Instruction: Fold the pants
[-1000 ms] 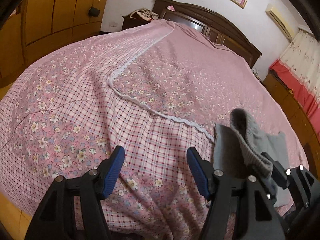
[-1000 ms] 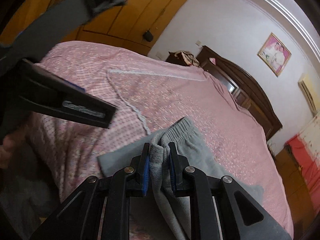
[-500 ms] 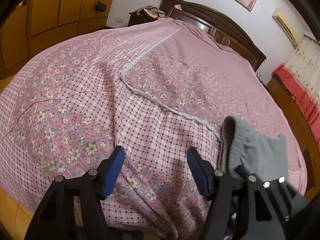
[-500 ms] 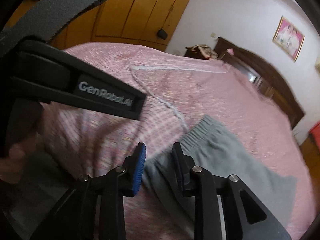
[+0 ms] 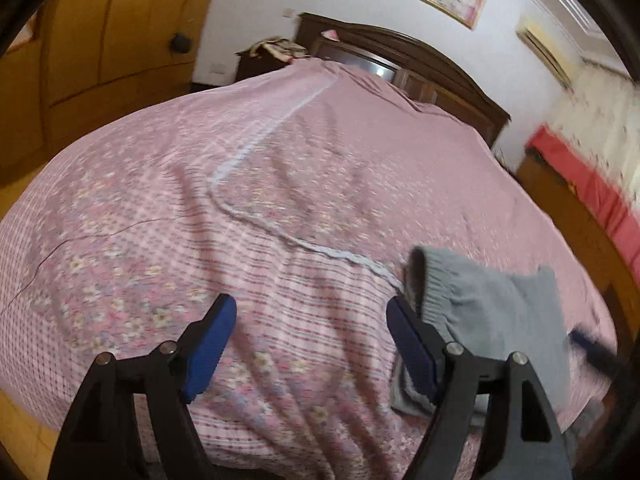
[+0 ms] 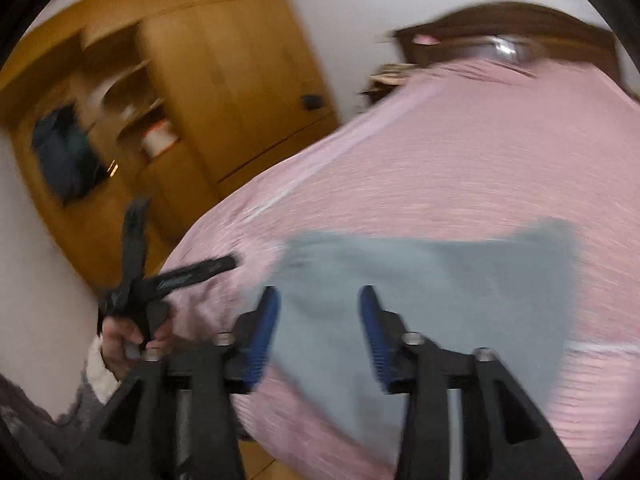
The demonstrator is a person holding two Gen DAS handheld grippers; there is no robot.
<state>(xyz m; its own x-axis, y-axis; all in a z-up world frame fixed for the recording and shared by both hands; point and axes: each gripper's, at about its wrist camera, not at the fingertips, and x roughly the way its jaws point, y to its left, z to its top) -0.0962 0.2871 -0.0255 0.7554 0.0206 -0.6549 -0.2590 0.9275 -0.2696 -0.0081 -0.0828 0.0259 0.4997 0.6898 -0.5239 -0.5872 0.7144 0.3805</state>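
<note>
Grey pants lie folded on the pink floral bedspread near the bed's front right corner, ribbed waistband toward the left. In the right wrist view the grey pants appear as a flat, blurred rectangle on the bedspread. My left gripper hovers over bare bedspread just left of the pants, its jaws opening with nothing between them. My right gripper is above the pants' near edge, jaws opening and the pads clear of the cloth. The left gripper also shows there, held by a hand.
A dark wooden headboard and a nightstand with a cloth pile stand at the bed's far end. Wooden wardrobes line the left wall. A red-trimmed curtain hangs at the right. The bed edge drops to a wooden floor.
My right gripper let go of the pants' waistband, opened and swung away to the right, rolling. The raised waistband dropped onto the bed. My left gripper widened a little and stayed put.
</note>
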